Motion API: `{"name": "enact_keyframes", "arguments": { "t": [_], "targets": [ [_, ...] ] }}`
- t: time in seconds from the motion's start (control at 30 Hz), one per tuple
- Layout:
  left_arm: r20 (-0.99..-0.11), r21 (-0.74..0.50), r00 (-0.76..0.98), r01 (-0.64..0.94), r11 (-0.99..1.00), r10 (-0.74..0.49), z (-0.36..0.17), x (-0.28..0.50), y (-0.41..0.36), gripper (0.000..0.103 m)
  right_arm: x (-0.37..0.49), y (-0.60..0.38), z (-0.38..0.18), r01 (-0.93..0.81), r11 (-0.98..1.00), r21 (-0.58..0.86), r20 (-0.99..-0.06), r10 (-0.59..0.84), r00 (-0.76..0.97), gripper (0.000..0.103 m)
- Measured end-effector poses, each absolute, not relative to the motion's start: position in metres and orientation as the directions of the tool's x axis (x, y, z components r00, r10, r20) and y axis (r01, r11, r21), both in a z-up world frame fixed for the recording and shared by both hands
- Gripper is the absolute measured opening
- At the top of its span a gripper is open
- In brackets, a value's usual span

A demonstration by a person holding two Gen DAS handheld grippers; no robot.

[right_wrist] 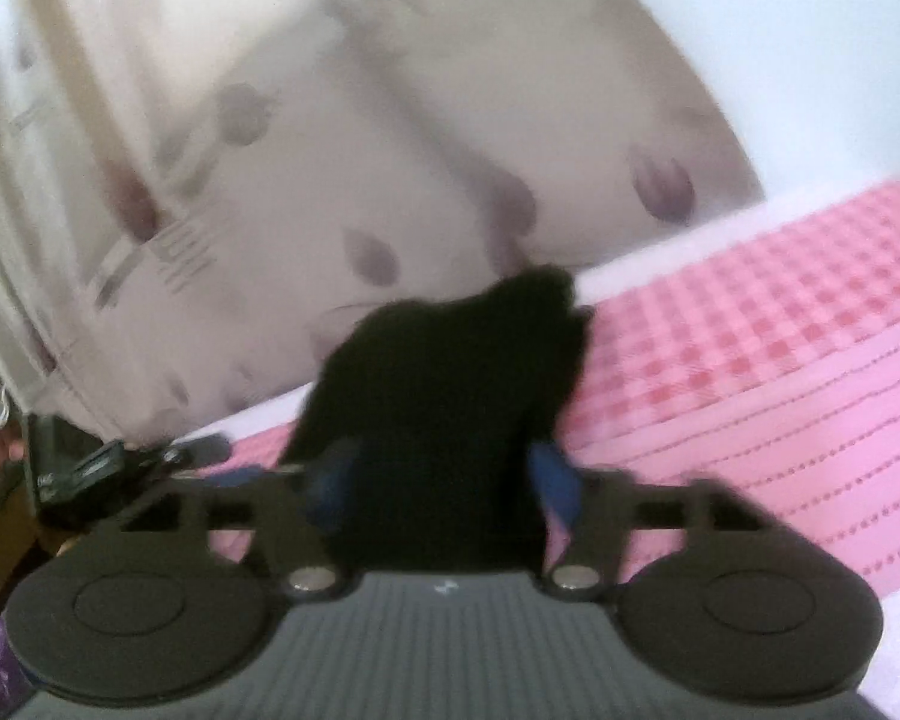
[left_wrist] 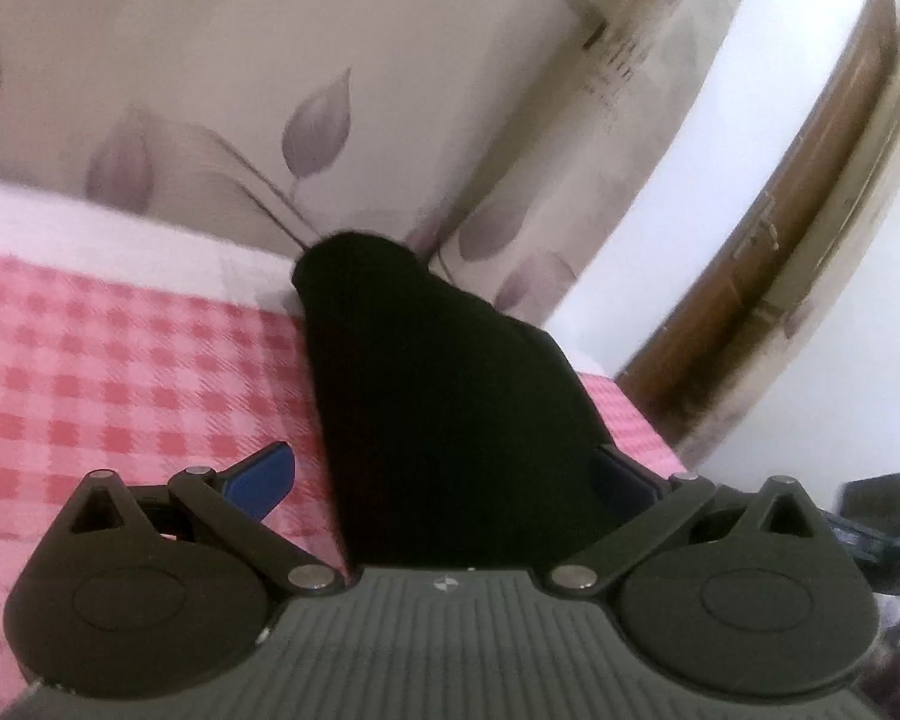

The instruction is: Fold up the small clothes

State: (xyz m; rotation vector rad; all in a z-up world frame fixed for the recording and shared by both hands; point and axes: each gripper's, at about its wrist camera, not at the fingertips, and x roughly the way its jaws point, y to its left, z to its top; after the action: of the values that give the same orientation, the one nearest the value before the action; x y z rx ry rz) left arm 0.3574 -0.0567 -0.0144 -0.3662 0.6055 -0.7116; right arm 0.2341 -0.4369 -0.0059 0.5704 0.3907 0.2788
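A home bedroom: a pink checked bedspread point(left_wrist: 120, 360), leaf-patterned wallpaper point(left_wrist: 210, 90) behind, a wooden door point(left_wrist: 810, 228) far right.

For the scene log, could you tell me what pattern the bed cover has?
The bed cover is pink-and-red check, sharpest in the left wrist view.

One black garment point(left_wrist: 450, 408), two grippers point(left_wrist: 444, 480) point(right_wrist: 444, 480), four blue fingers point(left_wrist: 264, 474), one pink checked cloth point(left_wrist: 120, 360), one leaf-patterned curtain point(left_wrist: 240, 90), one wooden door point(left_wrist: 810, 210)
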Motion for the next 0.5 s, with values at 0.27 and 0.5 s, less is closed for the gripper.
{"name": "enact_keyframes", "arguments": {
  "t": [0.27, 0.5],
  "targets": [
    [-0.413, -0.595, 0.451, 0.524, 0.609, -0.791, -0.034, 0.408, -0.070, 0.103, 0.295, -0.442, -0.038, -0.160, 0.766, 0.623, -0.335, 0.445, 0.830, 0.076],
    [-0.417, -0.588, 0.396, 0.569, 0.575, -0.818, -0.051, 0.432, -0.088, 0.096, 0.340, -0.432, -0.045, -0.240, 0.728, 0.642, -0.354, 0.559, 0.750, 0.076]
  ]
}}
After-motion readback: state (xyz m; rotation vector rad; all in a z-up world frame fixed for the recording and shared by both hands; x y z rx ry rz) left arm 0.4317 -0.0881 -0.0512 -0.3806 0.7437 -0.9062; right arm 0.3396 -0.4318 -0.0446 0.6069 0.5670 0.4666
